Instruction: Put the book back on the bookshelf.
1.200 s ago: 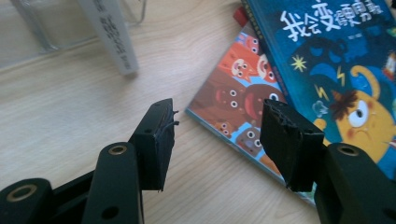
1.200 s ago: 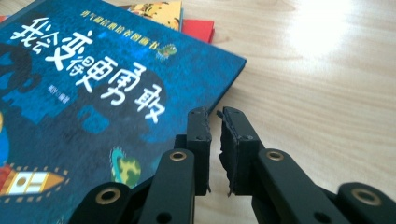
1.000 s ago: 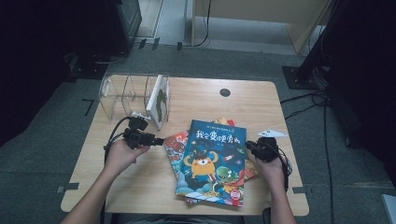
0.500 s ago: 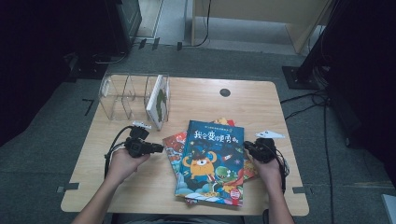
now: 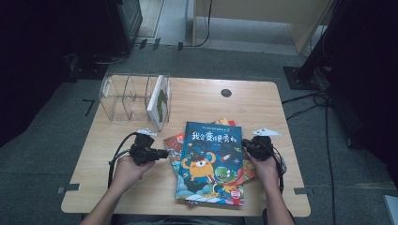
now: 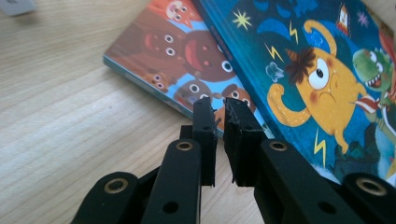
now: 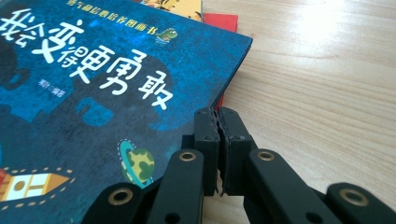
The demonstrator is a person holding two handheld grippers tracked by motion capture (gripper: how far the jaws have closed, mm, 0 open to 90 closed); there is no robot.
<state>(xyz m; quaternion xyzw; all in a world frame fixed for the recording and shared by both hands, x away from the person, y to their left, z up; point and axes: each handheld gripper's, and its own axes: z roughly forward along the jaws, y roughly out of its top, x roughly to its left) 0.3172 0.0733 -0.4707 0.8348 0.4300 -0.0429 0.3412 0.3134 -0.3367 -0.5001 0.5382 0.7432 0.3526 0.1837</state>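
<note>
A pile of picture books lies on the wooden table (image 5: pixel 211 101). On top is a blue book (image 5: pixel 209 161) (image 6: pixel 317 70) (image 7: pixel 93 93) with an orange monster and white characters. A red-brown book (image 5: pixel 174 143) (image 6: pixel 177 51) sticks out under its left side. My left gripper (image 5: pixel 165 153) (image 6: pixel 218 109) lies level at that book's edge. Its jaws have just been closing and stand nearly together with a thin slit and nothing between them. My right gripper (image 5: pixel 245 149) (image 7: pixel 217 114) is shut and empty, its tips at the blue book's right edge.
A clear plastic rack (image 5: pixel 124 96) stands at the table's far left, with one book (image 5: pixel 158 102) upright in its right slot. A small black round cap (image 5: pixel 226 93) sits near the far edge. Bare wood lies left of the pile and along the right edge.
My left hand has drawn back toward the near side and in toward the pile's left edge. The right hand and the books have stayed put.
</note>
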